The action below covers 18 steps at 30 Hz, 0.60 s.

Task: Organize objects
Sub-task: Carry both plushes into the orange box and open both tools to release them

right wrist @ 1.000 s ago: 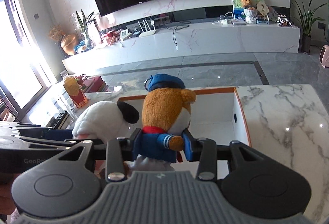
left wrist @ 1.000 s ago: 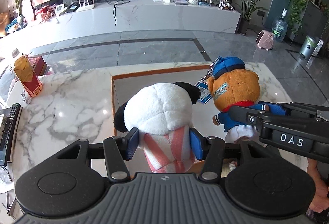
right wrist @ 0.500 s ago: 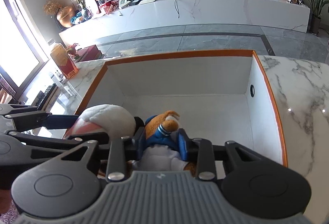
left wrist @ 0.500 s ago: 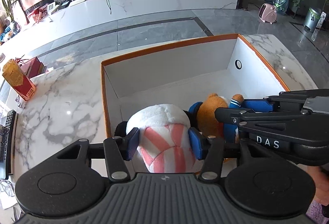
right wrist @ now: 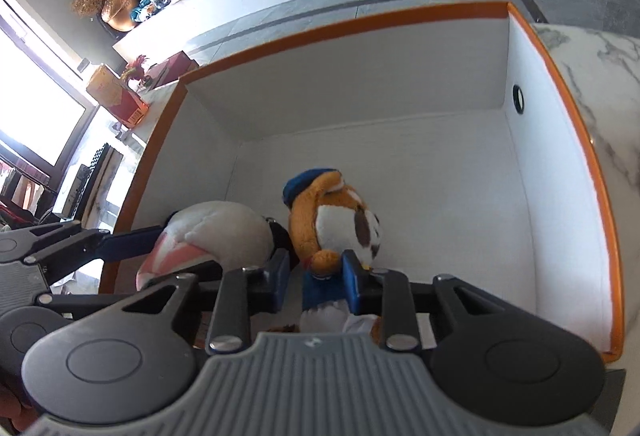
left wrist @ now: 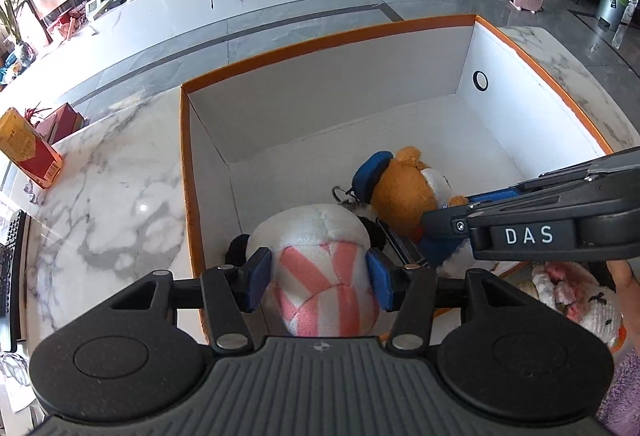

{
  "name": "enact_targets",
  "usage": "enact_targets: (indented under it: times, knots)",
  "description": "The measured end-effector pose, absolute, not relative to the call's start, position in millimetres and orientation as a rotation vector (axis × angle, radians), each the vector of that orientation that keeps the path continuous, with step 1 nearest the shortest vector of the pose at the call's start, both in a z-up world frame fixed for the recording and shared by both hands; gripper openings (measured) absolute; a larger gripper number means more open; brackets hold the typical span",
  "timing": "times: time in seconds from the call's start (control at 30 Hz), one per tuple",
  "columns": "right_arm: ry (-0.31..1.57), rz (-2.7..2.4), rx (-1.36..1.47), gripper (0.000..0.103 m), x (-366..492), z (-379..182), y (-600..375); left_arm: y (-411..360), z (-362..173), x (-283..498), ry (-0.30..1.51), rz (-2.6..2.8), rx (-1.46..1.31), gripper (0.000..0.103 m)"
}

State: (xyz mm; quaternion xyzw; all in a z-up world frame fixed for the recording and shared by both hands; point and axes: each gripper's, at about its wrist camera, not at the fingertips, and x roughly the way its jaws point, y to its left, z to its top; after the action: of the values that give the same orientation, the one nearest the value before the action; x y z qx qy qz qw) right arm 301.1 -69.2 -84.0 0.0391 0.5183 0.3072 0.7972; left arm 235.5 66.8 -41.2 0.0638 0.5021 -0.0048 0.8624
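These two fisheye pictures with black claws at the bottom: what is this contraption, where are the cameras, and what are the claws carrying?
There is no robot here. A person holds a two-fingered tool in each hand, and a camera on each tool looks forward along its fingers.

In the left wrist view, the left tool grips a white panda plush in a pink striped outfit. The bar marked DAS is the right tool seen from the side.

In the right wrist view, the right tool has a brown bear plush with a blue cap between its fingers, which are closing on its blue jacket.

Both toys are inside a white box with an orange rim on a marble table. Another plush lies outside the box.
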Motion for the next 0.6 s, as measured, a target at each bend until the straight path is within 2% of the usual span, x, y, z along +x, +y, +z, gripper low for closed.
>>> enact_targets:
  times: [0.1, 0.23, 0.4, 0.5, 0.53, 0.57, 0.6]
  knots:
    - [1.122, 0.661, 0.073, 0.032, 298.5, -88.3, -65.6, 66.6, -42.5, 237.5, 1.062, -0.011, 0.141, 0.063]
    - [1.114, 0.657, 0.074, 0.046, 299.8, -82.7, -63.6, 66.2, -43.4, 235.6, 1.046, -0.017, 0.153, 0.064]
    - [1.12, 0.641, 0.037, 0.046, 308.3, -79.9, -60.5, 69.6, -40.1, 235.2, 1.046, -0.018, 0.134, 0.064]
    - [1.162, 0.638, 0.023, 0.055, 312.0, -86.2, -54.4, 71.8, -35.2, 235.1, 1.047, -0.02, 0.124, 0.063]
    - [1.177, 0.64, 0.026, 0.055, 312.7, -88.9, -53.3, 72.5, -33.2, 234.5, 1.045, -0.023, 0.119, 0.058]
    - [1.188, 0.64, 0.03, 0.055, 312.8, -91.6, -54.6, 74.0, -31.5, 234.0, 1.045, -0.032, 0.107, 0.044]
    - [1.199, 0.638, 0.036, 0.055, 313.2, -93.6, -54.2, 75.8, -30.2, 234.4, 1.054, -0.043, 0.088, 0.036]
